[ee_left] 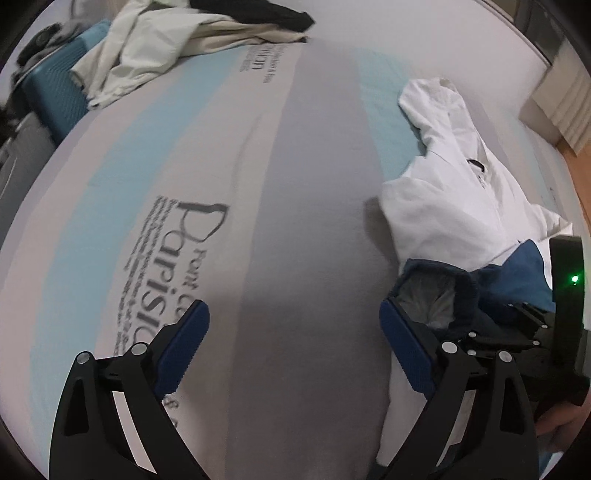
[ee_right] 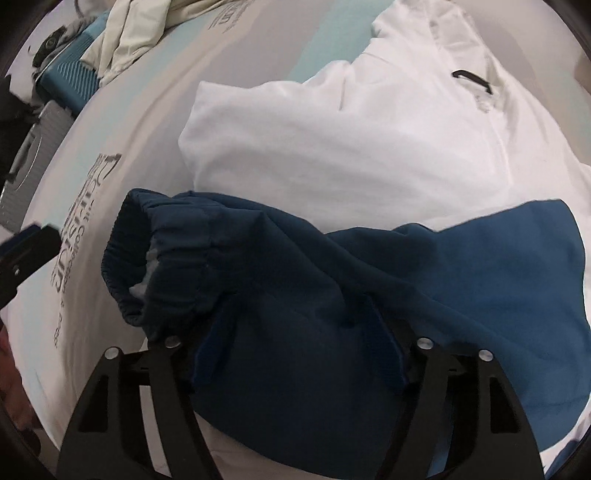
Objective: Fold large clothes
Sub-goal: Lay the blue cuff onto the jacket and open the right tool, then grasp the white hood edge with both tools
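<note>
1. Left gripper (ee_left: pixel 293 341): I had its fingers spread wide and released, with only the striped bed cover (ee_left: pixel 303 229) showing between the blue pads (ee_left: pixel 183 349).
2. Right gripper (ee_right: pixel 297 349): I saw dark blue cloth bunched between the fingers and covering their pads; I took the fingers as grasping that cloth.
3. Blue garment (ee_right: pixel 424 295): it lay at the near edge of the bed, heaped over the right gripper, its elastic cuff (ee_right: pixel 125 258) open toward the left and showing a grey lining. In the left view, the same cuff (ee_left: pixel 439 291) sat just beside the left gripper's right pad.
4. White garment (ee_right: pixel 351 140): it was spread crumpled on the bed just beyond the blue one, which overlapped its near edge. A small black loop (ee_right: pixel 472 78) showed near its collar.
5. Cream clothes (ee_left: pixel 155 48): I saw them piled at the far side of the bed, with a black piece (ee_left: pixel 258 13) on top.
6. Teal suitcase (ee_left: pixel 55 96): it stood off the bed's far left edge, closed; I couldn't tell its contents.
</note>
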